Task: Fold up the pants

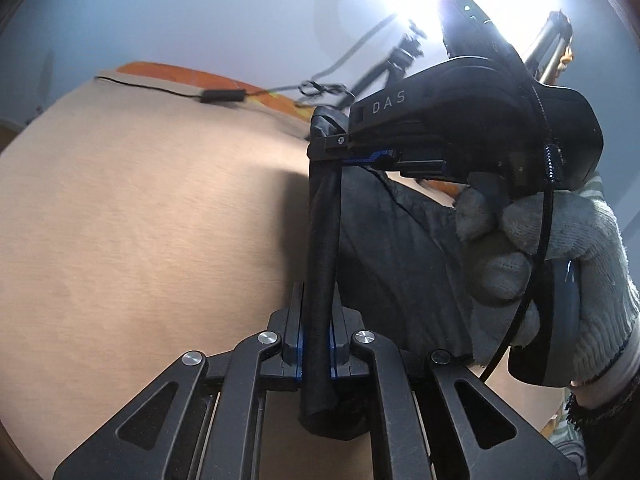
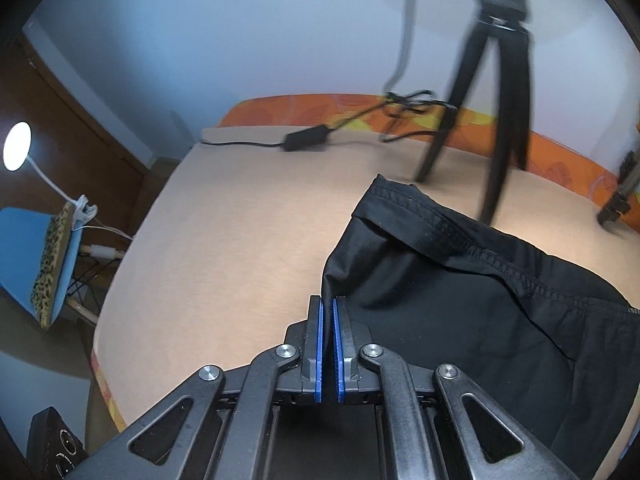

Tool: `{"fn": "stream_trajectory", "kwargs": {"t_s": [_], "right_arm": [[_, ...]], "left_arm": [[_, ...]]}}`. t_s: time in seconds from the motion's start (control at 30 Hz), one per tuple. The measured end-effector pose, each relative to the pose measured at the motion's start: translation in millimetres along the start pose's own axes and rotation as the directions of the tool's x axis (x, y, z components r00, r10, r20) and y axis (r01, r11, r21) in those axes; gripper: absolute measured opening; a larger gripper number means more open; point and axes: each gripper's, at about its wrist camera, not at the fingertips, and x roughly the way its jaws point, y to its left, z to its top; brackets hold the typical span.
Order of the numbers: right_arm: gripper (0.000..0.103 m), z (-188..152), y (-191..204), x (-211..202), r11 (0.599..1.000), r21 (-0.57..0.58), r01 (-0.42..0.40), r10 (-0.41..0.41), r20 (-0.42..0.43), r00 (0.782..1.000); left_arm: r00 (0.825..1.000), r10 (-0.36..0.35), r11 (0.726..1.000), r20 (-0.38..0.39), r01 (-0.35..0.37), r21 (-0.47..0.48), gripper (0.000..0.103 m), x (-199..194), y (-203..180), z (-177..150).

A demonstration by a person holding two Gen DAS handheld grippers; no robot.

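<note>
- Closest to your left wrist camera is your left gripper (image 1: 318, 336), and it's pinching a rolled-up band of the black pants (image 1: 320, 248) between its blue pads, so the jaws are clamped on fabric with only the cloth keeping them apart.
- That rolled edge runs straight up from there to your right gripper (image 1: 326, 140), which you can see from the outside with "DAS" printed on its body. It has the far end of the same band, so the strip is stretched between your two grippers above the bed.
- Your gloved right hand (image 1: 560, 264) wraps the handle at the right of that view, a black cable running across it.
- Rest of the pants hang down in a dark sheet to the right of the stretched band, over the tan sheet (image 1: 140, 208).
- From your right wrist camera, the jaws are pressed almost together on a thin fold of fabric, blue pads nearly touching, and the pants spread away to the right with a stitched hem (image 2: 420, 208) lying on top.
- Further back on the bed there's a black power adapter (image 2: 306, 138) with its cord, then a black tripod (image 2: 496, 92) standing just past the pants. It's pretty blurred, so I can't say if a leg touches the cloth.
- Orange patterned cover (image 2: 320, 108) runs along the far edge.
</note>
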Motion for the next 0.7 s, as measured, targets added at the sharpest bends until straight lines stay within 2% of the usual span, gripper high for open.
{"fn": "stream_trajectory", "kwargs": {"t_s": [0.2,0.3,0.43,0.7], "right_arm": [[0.002,6,51,15,0.996,-0.054,-0.067,0.068,0.010,0.998],[0.002,4,65,14,0.993,-0.071,-0.090,0.092,0.020,0.996],[0.002,6,55,2,0.991,-0.047,-0.129,0.131,0.038,0.991],[0.001,0,3,-55,0.984,0.009,-0.180,0.177,0.120,0.977]], "left_arm": [[0.996,0.065,0.998,0.066,-0.065,-0.008,0.007,-45,26,-6],[0.995,0.059,0.998,0.085,-0.059,-0.005,0.007,-57,25,-7],[0.994,0.040,0.998,0.106,-0.045,0.047,0.007,-60,4,-5],[0.991,-0.085,0.986,0.107,0.068,0.152,0.007,-57,-65,-1]]}}
